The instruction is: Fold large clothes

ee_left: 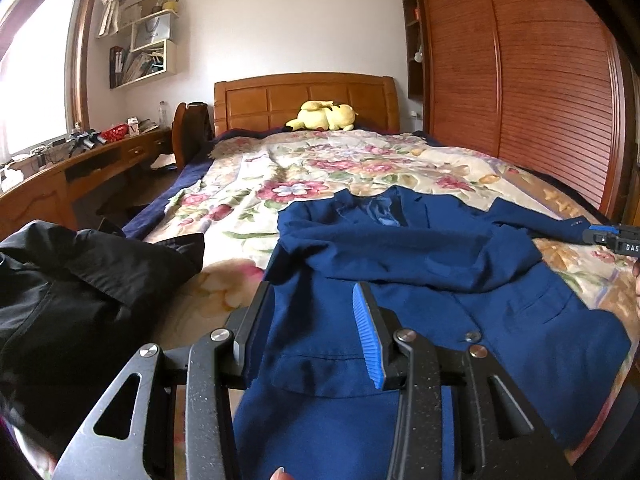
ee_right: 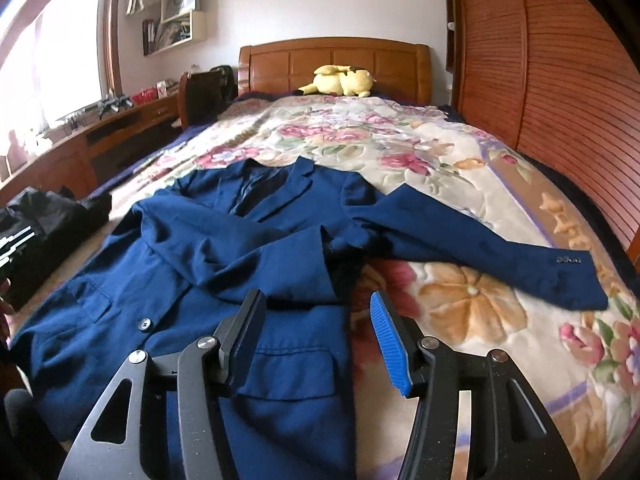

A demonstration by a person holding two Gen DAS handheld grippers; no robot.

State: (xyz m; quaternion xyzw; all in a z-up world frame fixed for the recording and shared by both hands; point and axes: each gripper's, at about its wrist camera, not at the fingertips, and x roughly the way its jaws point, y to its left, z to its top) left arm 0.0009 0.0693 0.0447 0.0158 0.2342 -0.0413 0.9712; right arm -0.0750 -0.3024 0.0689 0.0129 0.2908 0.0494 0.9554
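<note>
Blue blazer (ee_right: 240,264) spread face-up on floral bedspread (ee_right: 460,168), collar toward headboard (ee_right: 334,60); one sleeve folded across chest, other sleeve (ee_right: 480,256) stretched out over the quilt. Left gripper (ee_left: 310,324) low over the hem, jaws wide apart, gripping nothing. Right gripper (ee_right: 320,336) likewise gaping, empty, over the pocket edge. Black garment (ee_left: 80,280) heaped beside blazer. Yellow plush toy (ee_left: 324,116) near headboard.

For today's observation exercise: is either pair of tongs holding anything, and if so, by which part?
Nothing is held. The left tongs and right tongs are both open above the blue jacket, which lies flat on the bed.
</note>
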